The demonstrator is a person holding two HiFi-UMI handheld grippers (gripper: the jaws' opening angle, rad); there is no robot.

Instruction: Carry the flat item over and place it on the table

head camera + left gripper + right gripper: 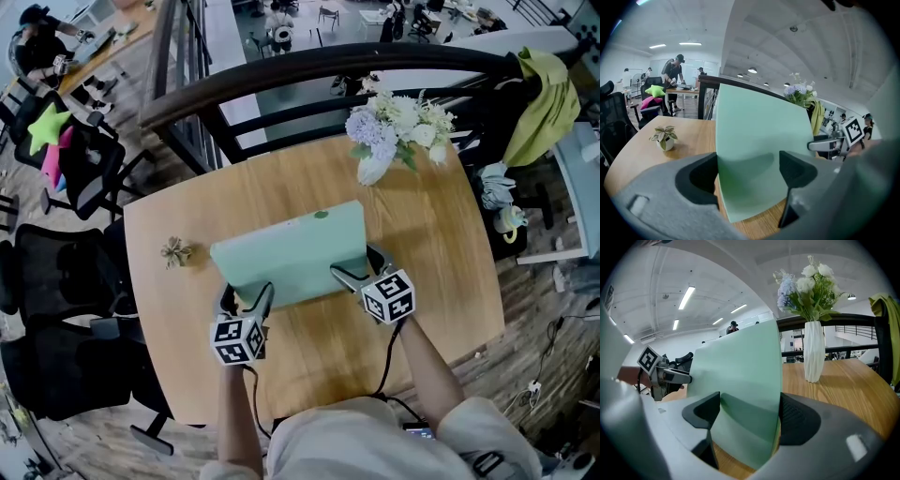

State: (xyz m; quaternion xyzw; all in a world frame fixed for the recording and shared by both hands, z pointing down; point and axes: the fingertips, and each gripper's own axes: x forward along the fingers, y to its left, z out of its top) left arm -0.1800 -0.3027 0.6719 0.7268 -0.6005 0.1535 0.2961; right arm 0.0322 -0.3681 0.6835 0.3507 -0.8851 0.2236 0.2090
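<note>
Mint-green flat board [291, 251] held at its near edge by both tools, tilted over the light wooden table [422, 244]. Left gripper [248, 298] is clamped on the board's near-left corner and right gripper [356, 270] on the near-right part. In each gripper view the board fills the gap between the pads, and both pads touch it. The near edge is covered by the grippers in the head view. In the left gripper view the board's low corner sits close to the wood; contact can't be told. White vase of pale flowers [398, 131] at the far edge, small potted plant [175, 251] to the left, both clear of the board. Dark curved railing [328, 61] behind, black office chairs [56, 309] at left, yellow-green cloth [548, 98] at right. Open office, with people far off and too small to make out.
</note>
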